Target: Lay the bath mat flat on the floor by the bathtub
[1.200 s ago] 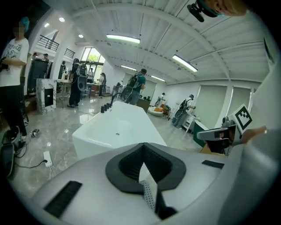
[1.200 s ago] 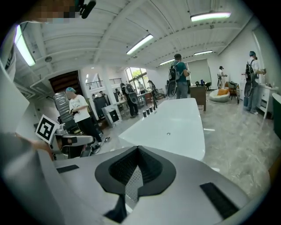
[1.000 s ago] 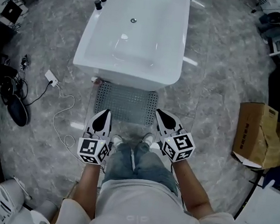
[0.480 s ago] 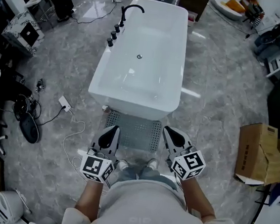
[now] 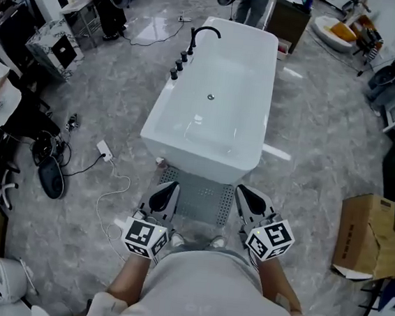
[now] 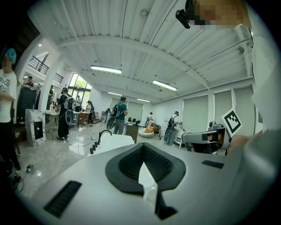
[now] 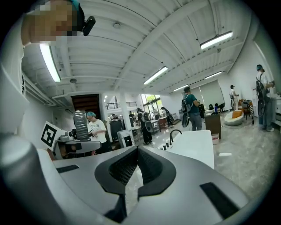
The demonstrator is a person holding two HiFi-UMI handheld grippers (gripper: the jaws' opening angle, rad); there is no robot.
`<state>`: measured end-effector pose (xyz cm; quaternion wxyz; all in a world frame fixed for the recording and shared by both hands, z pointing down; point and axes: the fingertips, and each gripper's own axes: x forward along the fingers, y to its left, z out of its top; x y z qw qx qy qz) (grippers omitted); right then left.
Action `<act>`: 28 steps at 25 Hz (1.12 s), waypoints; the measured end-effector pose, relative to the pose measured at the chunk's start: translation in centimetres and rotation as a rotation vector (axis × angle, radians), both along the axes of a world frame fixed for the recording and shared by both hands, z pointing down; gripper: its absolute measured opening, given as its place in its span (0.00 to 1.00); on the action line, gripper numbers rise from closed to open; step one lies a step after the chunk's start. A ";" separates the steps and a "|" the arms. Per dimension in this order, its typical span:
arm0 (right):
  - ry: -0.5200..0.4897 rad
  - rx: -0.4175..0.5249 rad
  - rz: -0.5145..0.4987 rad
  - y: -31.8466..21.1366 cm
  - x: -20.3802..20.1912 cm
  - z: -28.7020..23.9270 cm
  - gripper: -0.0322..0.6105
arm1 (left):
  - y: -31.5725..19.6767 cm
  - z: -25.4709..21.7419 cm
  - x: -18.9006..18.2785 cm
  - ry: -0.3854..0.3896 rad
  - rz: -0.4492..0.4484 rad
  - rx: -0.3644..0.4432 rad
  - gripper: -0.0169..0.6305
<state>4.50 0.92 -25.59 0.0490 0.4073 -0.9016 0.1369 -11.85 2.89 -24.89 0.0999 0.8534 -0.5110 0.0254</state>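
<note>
The white bathtub (image 5: 198,162) holds only its drain (image 5: 211,97). The grey bath mat (image 5: 200,197) lies flat on the floor at the tub's near end. The left gripper (image 5: 166,191) and right gripper (image 5: 248,198) hover level above the mat's near corners, jaws closed, empty.

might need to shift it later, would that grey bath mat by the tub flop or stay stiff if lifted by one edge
Probably floppy: the bath mat lies thin and flat against the floor, so a lifted edge would likely droop. Its dotted grid texture hints at rubbery, light material. On that glossy floor it may slide when pushed.
</note>
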 end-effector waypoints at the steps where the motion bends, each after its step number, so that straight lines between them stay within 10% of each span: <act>1: 0.001 0.006 -0.005 0.2 -0.1 -0.2 0.09 | 0.3 -0.1 0.0 0.003 -0.001 0.002 0.05; 28: 0.005 0.027 -0.029 2.3 1.8 -0.4 0.09 | 1.3 -1.6 4.3 0.037 0.033 0.025 0.05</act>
